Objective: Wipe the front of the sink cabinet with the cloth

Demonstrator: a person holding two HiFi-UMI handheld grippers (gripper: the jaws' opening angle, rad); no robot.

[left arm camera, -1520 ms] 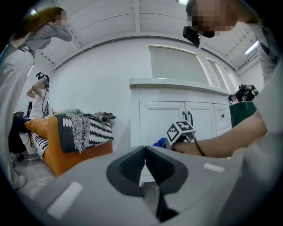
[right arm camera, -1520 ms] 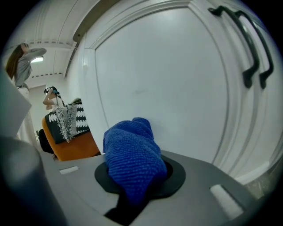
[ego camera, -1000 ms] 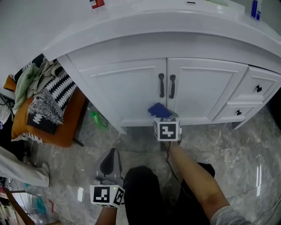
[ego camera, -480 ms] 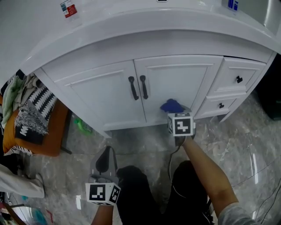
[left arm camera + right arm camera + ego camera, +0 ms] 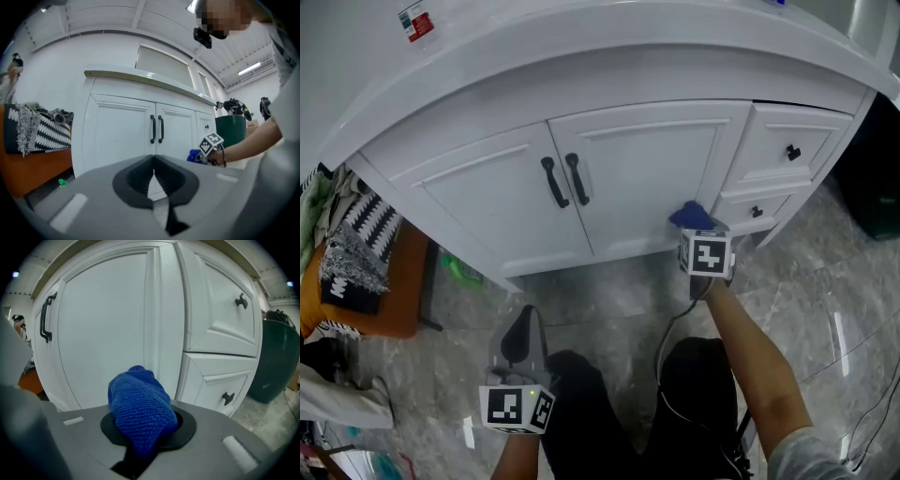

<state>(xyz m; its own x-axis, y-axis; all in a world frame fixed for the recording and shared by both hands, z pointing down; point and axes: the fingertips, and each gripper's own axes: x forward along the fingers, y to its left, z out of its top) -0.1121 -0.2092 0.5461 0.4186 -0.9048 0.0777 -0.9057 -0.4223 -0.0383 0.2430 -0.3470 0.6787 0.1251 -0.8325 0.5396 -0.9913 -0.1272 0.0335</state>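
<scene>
Your right gripper (image 5: 697, 232) pinches the blue cloth (image 5: 139, 406). Its two jaws are closed on it, and the cloth bulges out in a fat lump past the tips. The lump is up at the front of the sink cabinet (image 5: 502, 202), low on the right door (image 5: 647, 178). It sits just beside the white strip (image 5: 166, 324) between that door and the drawers (image 5: 773, 164). It looks like it touches the door, but you cannot tell for sure.

The two drawers sit one above the other, each with a small black knob (image 5: 241, 301). Two long black handles (image 5: 565, 180) stand side by side where the doors meet, up and left of the cloth.

Your left gripper (image 5: 153, 174) is low and well apart from the cabinet, over the grey stone floor (image 5: 609, 305). Its jaws are pressed together with nothing between them.

Far to the left, striped cloths (image 5: 352, 239) lie on an orange thing (image 5: 389, 300). A small green thing (image 5: 459, 272) lies on the floor near the cabinet's left corner.
</scene>
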